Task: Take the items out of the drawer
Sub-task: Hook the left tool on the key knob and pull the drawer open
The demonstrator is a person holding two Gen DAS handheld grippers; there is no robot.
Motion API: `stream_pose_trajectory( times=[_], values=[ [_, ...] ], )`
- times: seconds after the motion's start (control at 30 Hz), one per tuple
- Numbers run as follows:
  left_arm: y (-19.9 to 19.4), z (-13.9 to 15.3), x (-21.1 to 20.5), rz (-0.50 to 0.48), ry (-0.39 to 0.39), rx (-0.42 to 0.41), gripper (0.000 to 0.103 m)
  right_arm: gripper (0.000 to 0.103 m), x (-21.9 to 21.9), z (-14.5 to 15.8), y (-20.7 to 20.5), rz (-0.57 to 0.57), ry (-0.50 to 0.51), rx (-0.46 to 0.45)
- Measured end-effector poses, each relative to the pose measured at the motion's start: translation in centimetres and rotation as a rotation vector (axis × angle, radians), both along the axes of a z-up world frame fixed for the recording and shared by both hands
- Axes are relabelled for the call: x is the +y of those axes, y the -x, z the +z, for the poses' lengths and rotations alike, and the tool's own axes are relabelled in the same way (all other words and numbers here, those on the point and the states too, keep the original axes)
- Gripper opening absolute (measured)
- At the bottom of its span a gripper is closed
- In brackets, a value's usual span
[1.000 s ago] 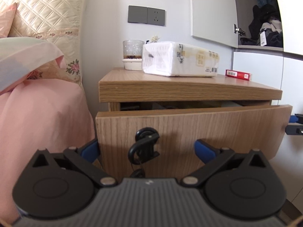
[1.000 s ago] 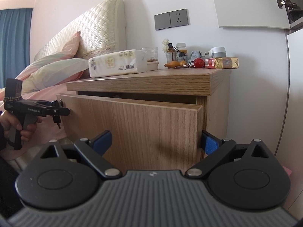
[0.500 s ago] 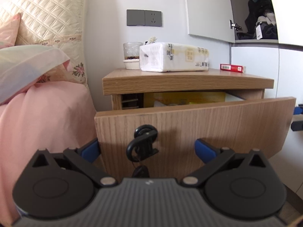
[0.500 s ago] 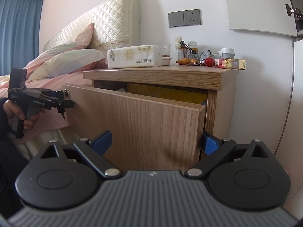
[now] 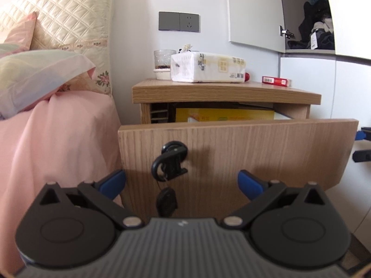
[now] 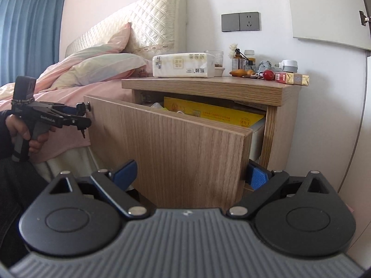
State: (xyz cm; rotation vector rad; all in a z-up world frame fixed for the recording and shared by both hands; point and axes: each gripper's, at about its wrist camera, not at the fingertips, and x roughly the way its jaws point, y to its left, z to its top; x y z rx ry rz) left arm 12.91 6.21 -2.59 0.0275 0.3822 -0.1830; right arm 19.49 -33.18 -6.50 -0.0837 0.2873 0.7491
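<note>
The yellow box (image 6: 213,113) lying in the open drawer (image 6: 167,139) of the bedside cabinet (image 6: 208,88) looks like flat printed cardboard — probably light and fairly stiff, though its broad faces would likely dent under a hard pinch and the glossy print may be a little slippery. A sensible hold would be on its raised upper edge, near a corner, where the card is stiffest and stands clear above the drawer front; how deep it runs into the drawer is hidden. It is bright yellow with a round emblem and small red lettering, leaning toward the back of the drawer, with a white box just beside it on the right and some crumpled pale items at its left end. The left gripper (image 5: 182,180) is spread wide, its blue fingertips either side of the black key ring (image 5: 169,162) hanging from the lock in the drawer front, gripping nothing. The right gripper (image 6: 193,173) is likewise released — held low by the drawer's right corner.
</note>
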Motion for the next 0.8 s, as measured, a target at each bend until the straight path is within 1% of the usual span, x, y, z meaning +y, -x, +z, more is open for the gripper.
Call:
stream_pose_trajectory(
  times=[0.03,0.07,0.1,0.13,0.17,0.23,0.3,0.4,0.53,0.67,0.73,0.8],
  values=[
    [0.3,-0.1,-0.4,-0.076,0.02,0.014,0.103,0.1,0.0,0.0,0.2,0.003,0.001,0.001],
    [0.7,-0.2,-1.0,-0.138,0.018,0.019,0.103,0.1,-0.1,0.0,0.4,0.008,0.001,0.001],
    [1.2,-0.3,-2.1,-0.158,-0.035,0.007,0.103,0.1,-0.1,0.1,0.6,0.013,0.002,0.001],
    [1.7,-0.5,-3.1,-0.154,-0.096,-0.002,0.103,0.1,-0.1,0.1,0.8,0.017,0.003,0.001],
    [2.0,-0.7,-3.7,-0.165,-0.128,-0.008,0.103,0.1,-0.2,0.1,0.9,0.02,0.004,0.001],
    [2.8,-0.7,-4.3,-0.191,-0.135,-0.029,0.103,0.1,-0.2,0.1,1.1,0.025,0.004,0.0],
    [3.3,-0.5,-4.0,-0.165,-0.115,-0.049,0.103,0.1,-0.3,0.1,1.2,0.029,0.002,-0.001],
    [3.6,-0.2,-2.8,-0.128,-0.041,-0.048,0.103,0.1,-0.4,0.2,1.1,0.035,-0.003,0.002],
    [3.9,0.1,-2.5,-0.115,-0.017,-0.055,0.103,0.1,-0.5,0.2,1.0,0.041,-0.005,0.002],
    [5.1,0.9,-2.0,-0.087,0.011,-0.127,0.103,0.1,-0.7,0.1,1.0,0.048,-0.012,0.005],
    [5.8,1.4,-1.4,-0.03,0.032,-0.166,0.103,0.1,-0.8,0.1,0.9,0.053,-0.016,0.007],
    [6.0,1.7,-0.5,0.025,0.07,-0.186,0.103,0.1,-0.8,0.1,0.9,0.06,-0.021,0.007]
  ],
)
